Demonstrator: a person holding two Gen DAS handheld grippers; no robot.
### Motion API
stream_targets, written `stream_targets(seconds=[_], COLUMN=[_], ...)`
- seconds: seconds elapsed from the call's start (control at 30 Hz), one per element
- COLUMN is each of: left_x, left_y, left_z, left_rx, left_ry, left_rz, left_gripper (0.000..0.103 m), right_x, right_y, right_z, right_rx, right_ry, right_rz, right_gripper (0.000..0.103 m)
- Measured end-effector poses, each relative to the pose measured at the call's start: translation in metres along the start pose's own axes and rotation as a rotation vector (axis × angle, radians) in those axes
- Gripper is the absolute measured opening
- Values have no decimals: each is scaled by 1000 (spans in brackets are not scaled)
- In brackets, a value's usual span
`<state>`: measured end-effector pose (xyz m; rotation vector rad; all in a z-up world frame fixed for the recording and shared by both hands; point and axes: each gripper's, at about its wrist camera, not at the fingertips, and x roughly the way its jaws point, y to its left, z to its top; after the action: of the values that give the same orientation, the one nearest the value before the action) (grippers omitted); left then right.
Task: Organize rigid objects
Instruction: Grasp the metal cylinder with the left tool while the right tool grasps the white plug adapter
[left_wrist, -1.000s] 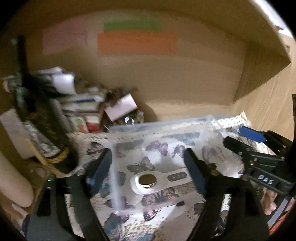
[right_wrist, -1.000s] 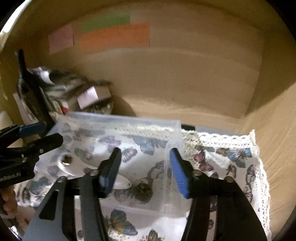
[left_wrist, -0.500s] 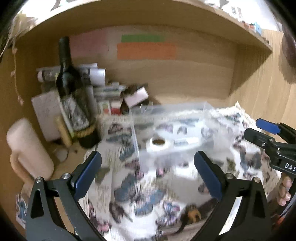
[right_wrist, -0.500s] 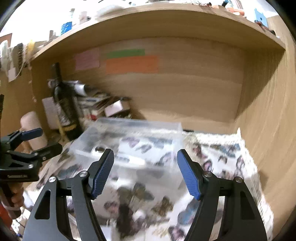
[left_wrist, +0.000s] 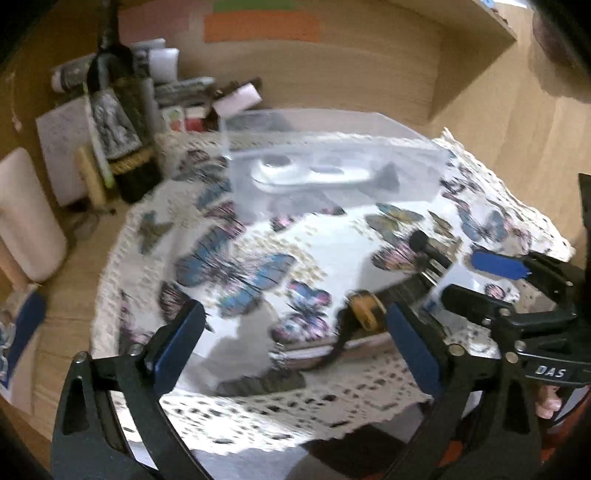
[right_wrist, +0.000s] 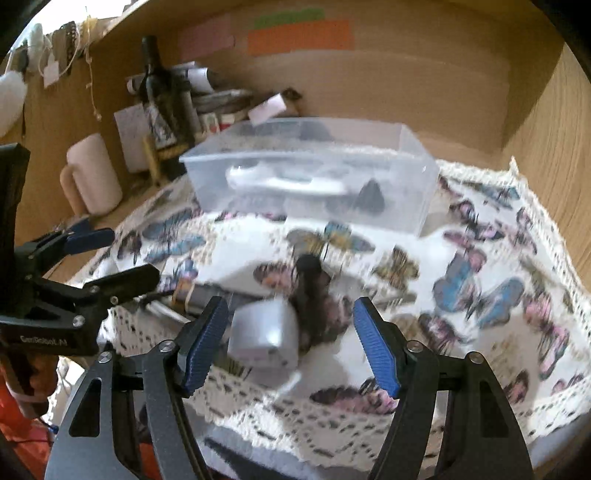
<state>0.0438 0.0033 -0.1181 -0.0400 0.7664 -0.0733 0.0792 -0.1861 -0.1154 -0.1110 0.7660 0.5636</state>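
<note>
I have both grippers above the butterfly cloth (right_wrist: 480, 280) on the desk. My left gripper (left_wrist: 295, 347) has its jaws wide, narrowing a little, with nothing between them. My right gripper's (right_wrist: 288, 343) jaws are apart and closing, a grey cube (right_wrist: 264, 338) lying below them, ungripped. The clear box (right_wrist: 413, 177) at the back holds a white remote (right_wrist: 280, 181).

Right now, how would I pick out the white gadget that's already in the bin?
Find the butterfly-print cloth on the wooden desk, then the clear plastic bin at its far edge. The white gadget lies flat inside: long, spoon-shaped, with a round dark window at its left end, beside a small black lump.
</note>
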Motion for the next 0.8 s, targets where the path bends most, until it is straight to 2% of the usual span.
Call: stream_targets(seconds=[0.07,0.2,0.33,0.4,0.47,0.6,0.63,0.67,0.8], left_x=[4,13,15,13,12,12,13,13,16], left_y=[-7,-21,-26,-25,-22,-16,-14,-10,-10], left_z=[-2,-7,-12,-14,-15,-17,-16,-14,-12], left_rx=[18,75,114,125,131,122,111,92,83], left_ry=[17,49,47,44,51,50,51,57,57], left_rz=[-45,-99,-98,-93,-99,-77,-83,-102,-98], left_gripper=[86,84,79,68,51,30,21,17,17], right_x=[1,1,8,9,9,9,9,8,2], right_y=[-2,0,5,5,5,2,1,1,-3], right_z=[-4,-8,-13,-13,-13,-10,-10,-9,-8], right_rx=[9,3,-12,-15,-12,2,7,10,20], right_ry=[10,26,53,49,44,34,31,27,10], right_rz=[18,22,27,17,14,12,10,7,-6], right_gripper=[57,48,38,37,37,36,36,36,35])
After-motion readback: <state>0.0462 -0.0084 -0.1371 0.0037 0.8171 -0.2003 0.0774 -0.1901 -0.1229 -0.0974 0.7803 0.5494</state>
